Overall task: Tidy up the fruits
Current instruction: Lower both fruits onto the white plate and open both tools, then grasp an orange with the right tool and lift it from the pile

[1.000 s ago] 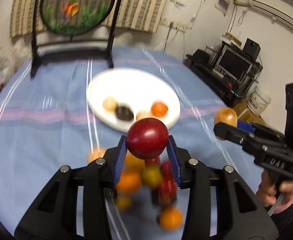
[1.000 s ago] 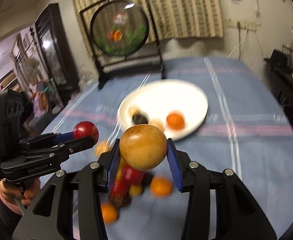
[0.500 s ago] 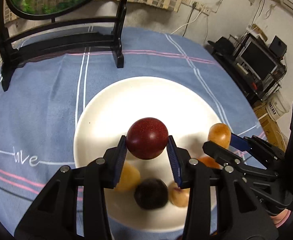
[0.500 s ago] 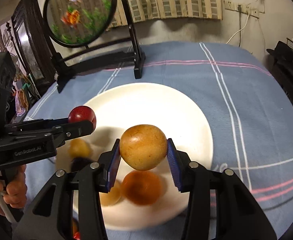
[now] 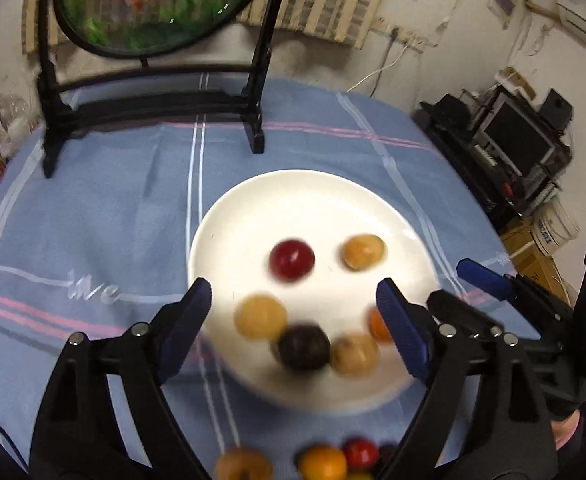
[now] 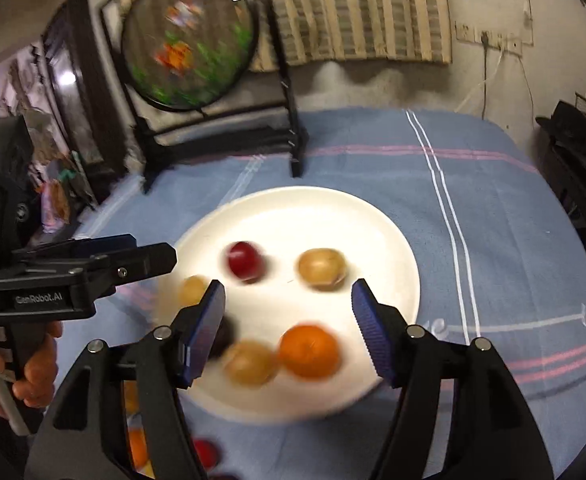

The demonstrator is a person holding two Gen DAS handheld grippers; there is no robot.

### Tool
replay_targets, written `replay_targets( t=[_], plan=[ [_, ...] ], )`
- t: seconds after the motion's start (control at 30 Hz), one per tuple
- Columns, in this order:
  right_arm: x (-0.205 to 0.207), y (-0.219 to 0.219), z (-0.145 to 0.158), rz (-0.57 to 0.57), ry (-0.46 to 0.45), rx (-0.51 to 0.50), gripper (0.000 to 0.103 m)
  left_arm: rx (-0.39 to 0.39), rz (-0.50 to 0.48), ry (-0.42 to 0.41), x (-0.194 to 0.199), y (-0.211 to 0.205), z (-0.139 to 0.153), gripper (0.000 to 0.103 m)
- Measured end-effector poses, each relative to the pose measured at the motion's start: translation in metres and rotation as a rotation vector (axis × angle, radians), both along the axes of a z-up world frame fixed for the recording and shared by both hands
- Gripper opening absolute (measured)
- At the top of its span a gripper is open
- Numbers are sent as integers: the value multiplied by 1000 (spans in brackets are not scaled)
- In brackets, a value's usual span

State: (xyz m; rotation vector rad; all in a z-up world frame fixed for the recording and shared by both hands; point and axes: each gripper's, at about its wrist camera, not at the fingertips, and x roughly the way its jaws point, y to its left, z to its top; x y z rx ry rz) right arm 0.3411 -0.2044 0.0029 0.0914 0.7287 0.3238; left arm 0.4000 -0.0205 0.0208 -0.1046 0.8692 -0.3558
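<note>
Six small round fruits sit on the round white plate [image 5: 253,200] at frame centre: one red fruit [image 5: 291,259], three tan-yellow fruits [image 5: 363,251], one dark purple fruit [image 5: 304,347] and one orange fruit [image 6: 309,351]. The left gripper [image 5: 295,316] and right gripper [image 6: 287,308] are opening, nothing between the jaws. At least three loose fruits [image 5: 323,462] remain on the blue striped cloth [image 5: 93,220] at the lower edge, so the job looks partly done.

Blurred, perhaps goldfish-painted round screen [image 5: 149,4] behind.
</note>
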Motion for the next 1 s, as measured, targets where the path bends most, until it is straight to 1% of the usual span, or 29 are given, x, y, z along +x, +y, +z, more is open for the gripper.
replay_targets(
  t=[0.03, 0.07, 0.13, 0.17, 0.2, 0.23, 0.27, 0.33, 0.4, 0.47, 0.53, 0.57, 0.63, 0.7, 0.8, 0.93, 1.0],
  plan=[
    [-13, -1, 5, 3, -14, -3, 66, 1, -6, -20, -17, 3, 6, 91],
    [-35, -2, 12, 6, -36, -10, 66, 0, -15, -46, -41, 6, 11, 98],
    [-71, -3, 18, 18, -63, -11, 68, 0, -25, -79, -77, 13, 15, 98],
    [-96, -3, 19, 23, -74, -9, 70, 2, -37, -93, -101, 17, 13, 98],
    [-112, -2, 17, 28, -77, -6, 71, -1, -46, -100, -120, 20, 11, 98],
    [-137, 0, 12, 38, -75, -5, 71, -10, -50, -110, -139, 24, 7, 98],
    [-151, 1, 7, 42, -71, -5, 71, -23, -53, -119, -160, 28, 1, 99],
    [-179, 8, -9, 40, -48, -10, 71, -33, -52, -118, -189, 35, -13, 99],
    [-205, 19, -35, 63, 11, -17, 71, -22, -25, -93, -213, 41, -36, 99],
    [-216, 29, -54, 81, 58, -49, 71, 13, 5, -57, -229, 45, -55, 99],
    [-222, 36, -68, 83, 93, -77, 71, 23, 18, -39, -239, 50, -71, 99],
    [-223, 39, -73, 86, 109, -73, 71, 29, 26, -35, -242, 53, -76, 99],
    [-224, 42, -75, 92, 115, -58, 71, 60, 60, -25, -244, 58, -85, 99],
    [-224, 49, -71, 109, 104, -52, 71, 90, 82, -36, -246, 60, -90, 99],
    [-218, 58, -72, 115, 102, -68, 71, 87, 71, -41, -243, 64, -94, 99],
    [-212, 66, -77, 119, 123, -66, 71, 60, 52, -48, -245, 65, -94, 99],
    [-212, 67, -79, 126, 125, -75, 71, 45, 39, -38, -244, 66, -95, 99]
  ],
)
